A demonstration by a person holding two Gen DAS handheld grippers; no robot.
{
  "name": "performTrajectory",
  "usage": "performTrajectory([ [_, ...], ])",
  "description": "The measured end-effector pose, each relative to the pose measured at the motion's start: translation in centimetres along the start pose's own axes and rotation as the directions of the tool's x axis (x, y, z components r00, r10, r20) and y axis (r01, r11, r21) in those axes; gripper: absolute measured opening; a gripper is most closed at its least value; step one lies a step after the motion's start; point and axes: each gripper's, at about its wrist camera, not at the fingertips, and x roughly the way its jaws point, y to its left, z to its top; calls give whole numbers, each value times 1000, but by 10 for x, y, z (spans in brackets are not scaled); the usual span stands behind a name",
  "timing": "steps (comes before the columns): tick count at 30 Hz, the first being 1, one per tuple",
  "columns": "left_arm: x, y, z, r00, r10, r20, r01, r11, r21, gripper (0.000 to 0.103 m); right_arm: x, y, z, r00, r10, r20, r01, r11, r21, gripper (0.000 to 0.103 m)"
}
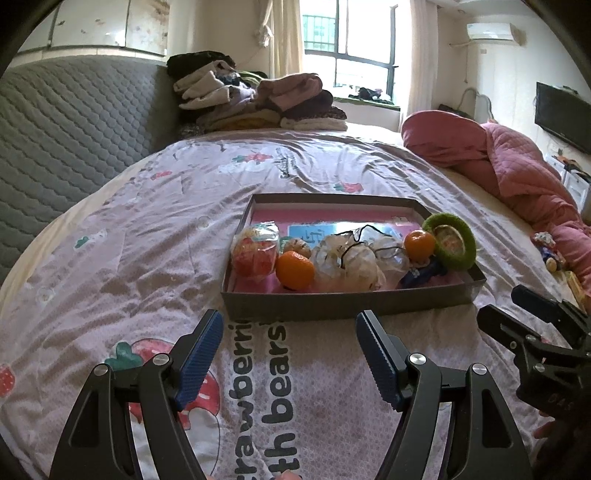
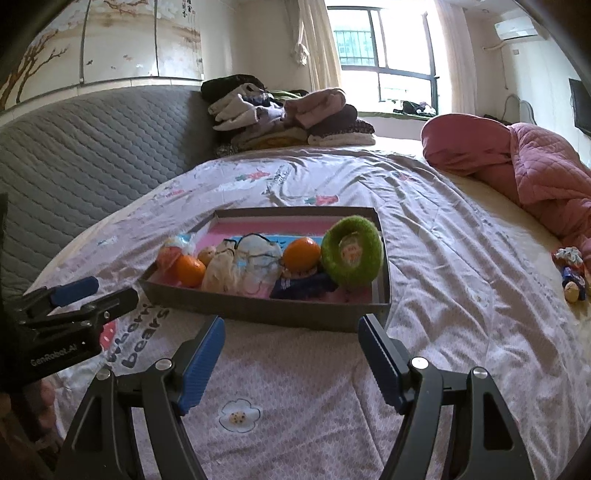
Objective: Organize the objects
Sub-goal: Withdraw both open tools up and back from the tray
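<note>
Left wrist view showed a bed (image 1: 147,240) covered by a pale quilt printed with strawberries and dark lettering, a grey quilted headboard (image 1: 74,122) along its left side and a stack of folded clothes (image 1: 255,99) at the far end below a bright window (image 1: 347,40). A rumpled pink blanket (image 1: 517,166) lay on the right of the bed, with an air conditioner (image 1: 489,31) high on the wall and a dark screen (image 1: 561,114) below it. A shallow grey cardboard tray (image 1: 347,302) with a pink lining sat on the quilt just ahead of both tools. It held two oranges (image 1: 294,269), crinkled clear bags (image 1: 347,262), a wrapped orange snack packet (image 1: 255,251), something dark blue (image 1: 424,273), and a fuzzy green ring (image 1: 452,240) leaning on its right wall. The left gripper (image 1: 290,354) had its blue-padded fingers spread wide around nothing, above the quilt. The right gripper (image 2: 291,354) was likewise agape and empty, near the tray's front wall.
</note>
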Motion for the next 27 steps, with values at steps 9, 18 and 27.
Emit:
performTrajectory([
  [9,5,-6,-10,1000,-5,-17,5,1000,7,76,5,1,-6,1000,-6,-4,6,1000,3,74],
  [18,9,-9,-14,1000,-4,-27,4,1000,17,76,12,1,-8,1000,-3,-20,3,1000,-3,74],
  [27,15,-11,-17,999,-5,-38,6,1000,19,76,16,1,-12,999,-7,-35,7,1000,-5,74],
])
